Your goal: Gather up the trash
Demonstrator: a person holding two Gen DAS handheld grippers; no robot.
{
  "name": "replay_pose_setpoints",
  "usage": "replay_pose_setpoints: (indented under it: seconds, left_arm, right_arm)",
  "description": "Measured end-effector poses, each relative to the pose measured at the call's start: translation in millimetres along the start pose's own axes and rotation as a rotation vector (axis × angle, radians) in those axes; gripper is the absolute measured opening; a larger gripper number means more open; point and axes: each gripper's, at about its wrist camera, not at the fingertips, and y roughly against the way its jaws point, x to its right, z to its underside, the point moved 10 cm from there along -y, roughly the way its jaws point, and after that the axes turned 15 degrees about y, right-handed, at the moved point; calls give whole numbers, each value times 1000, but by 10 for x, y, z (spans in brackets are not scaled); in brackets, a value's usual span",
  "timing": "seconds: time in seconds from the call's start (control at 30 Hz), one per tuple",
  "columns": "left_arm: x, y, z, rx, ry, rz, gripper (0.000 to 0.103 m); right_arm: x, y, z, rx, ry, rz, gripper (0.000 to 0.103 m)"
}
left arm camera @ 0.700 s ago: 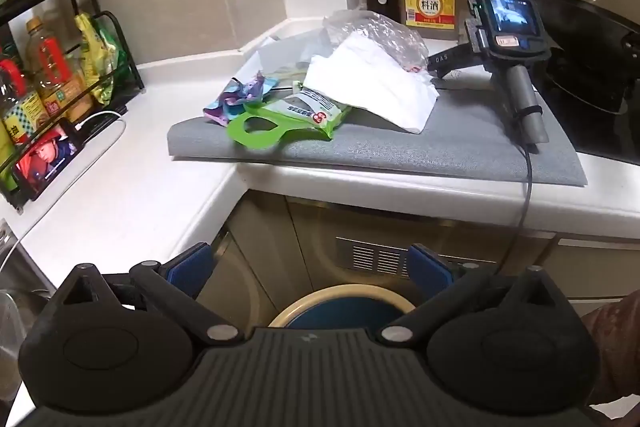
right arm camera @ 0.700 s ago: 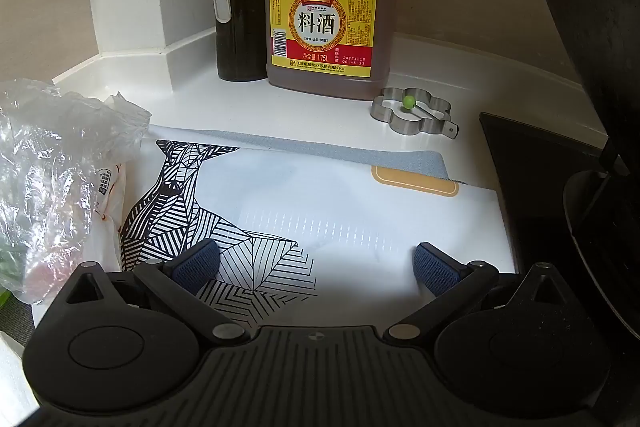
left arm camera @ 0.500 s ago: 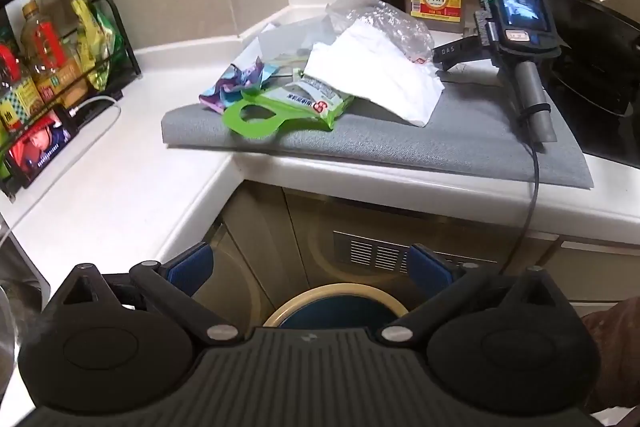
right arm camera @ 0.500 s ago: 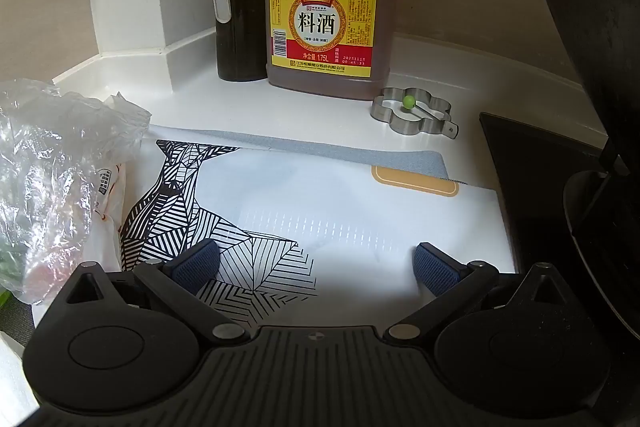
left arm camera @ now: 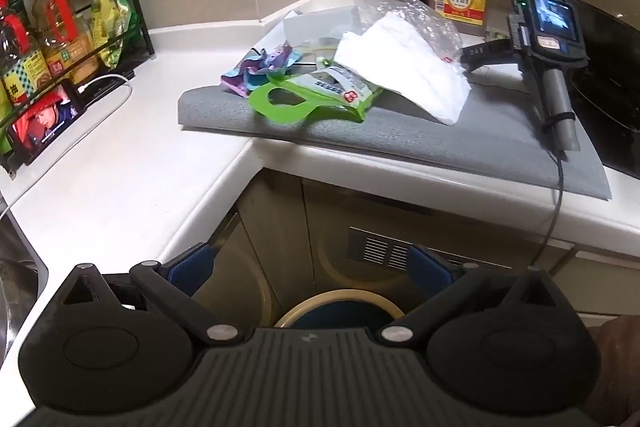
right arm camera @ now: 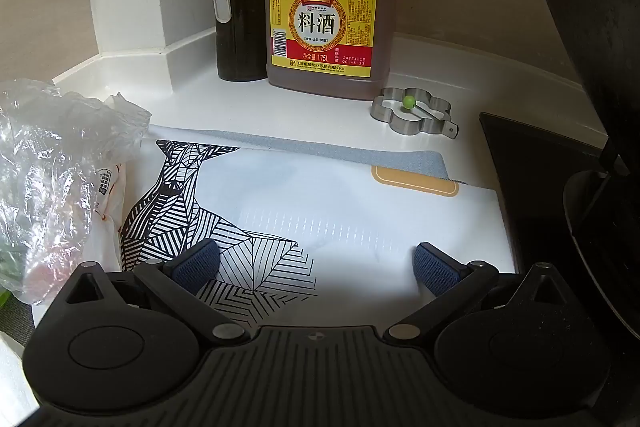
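Wrappers x2, tissue x1.

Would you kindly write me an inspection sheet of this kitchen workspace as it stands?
Surface: white countertop with grey mat.
Job's things: green wrapper, purple wrapper, white paper, clear plastic bag, patterned white bag; bin below.
Clutter: cooking wine jug, dark sauce bottle, metal mould.
Grippers: left gripper open above bin; right gripper open over patterned bag.
Cables: black cable; white cable.
Surroundings: bottle rack, phone.
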Motion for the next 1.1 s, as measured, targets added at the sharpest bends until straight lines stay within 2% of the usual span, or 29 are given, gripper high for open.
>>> replay_pose_setpoints:
  seconds: [0.4,0.73,0.97,1.1]
  left_arm:
    - [-75,-126,-145,-1,28,-34,103]
    - [-190,-359,-384,21,76,-166,103]
    - [-114,-371,-435,48,96,-163,103]
    - [-92,-329,-379,37,112,-162,103]
  right_arm:
    - [-6,-2,-1,2,3,-4,103]
    - [-8,-2,0,4,6,-9,103]
    - [-8,-2,1,5,8,-12,103]
    - [-7,-1,2,6,9,-14,103]
